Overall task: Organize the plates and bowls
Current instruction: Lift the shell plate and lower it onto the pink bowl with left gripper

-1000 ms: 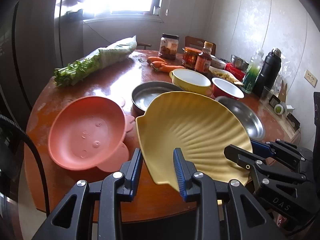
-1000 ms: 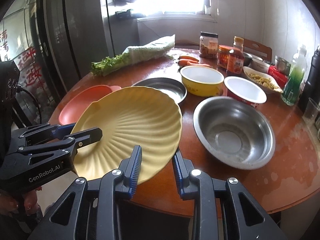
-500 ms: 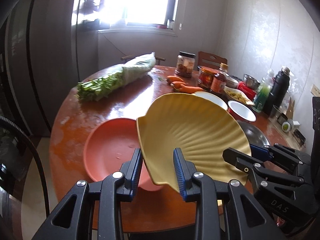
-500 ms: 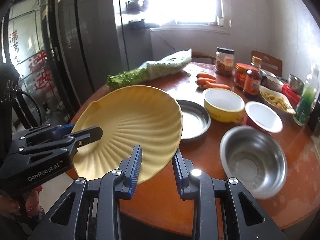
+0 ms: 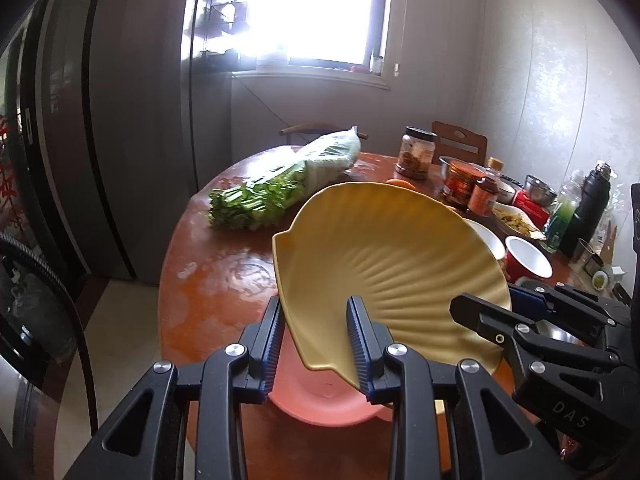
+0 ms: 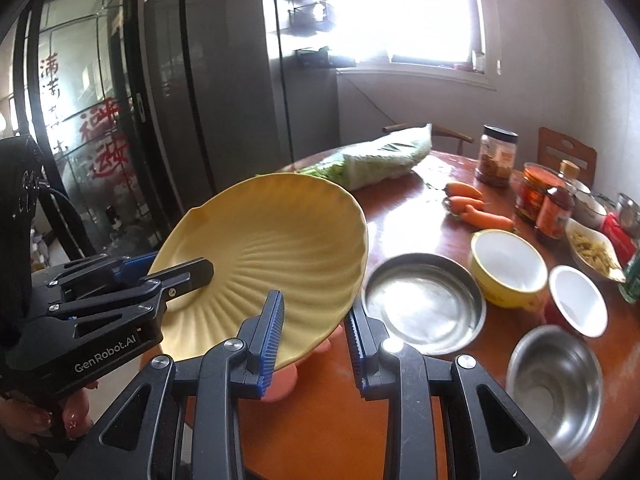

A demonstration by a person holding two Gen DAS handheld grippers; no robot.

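A yellow shell-shaped plate (image 5: 384, 256) (image 6: 272, 248) hangs tilted above the table, held from both sides. My left gripper (image 5: 315, 312) is shut on its near left rim and shows in the right wrist view as a black clamp (image 6: 172, 266). My right gripper (image 6: 314, 308) is shut on the near right rim and appears at the right of the left wrist view (image 5: 504, 304). Directly below the yellow plate lies a pink plate (image 5: 320, 396) (image 6: 280, 384), mostly hidden by it.
On the round wooden table (image 6: 420, 196) sit a steel plate (image 6: 424, 304), a yellow bowl (image 6: 508, 268), a red bowl (image 6: 576, 300) and a steel bowl (image 6: 556, 384). Bagged greens (image 5: 280, 184), carrots (image 6: 472, 208), jars and bottles crowd the far side. A dark fridge (image 5: 60, 140) stands left.
Both grippers have carried the yellow plate up and to the left, from above the steel dishes to over the pink plate. Both grips stay the same.
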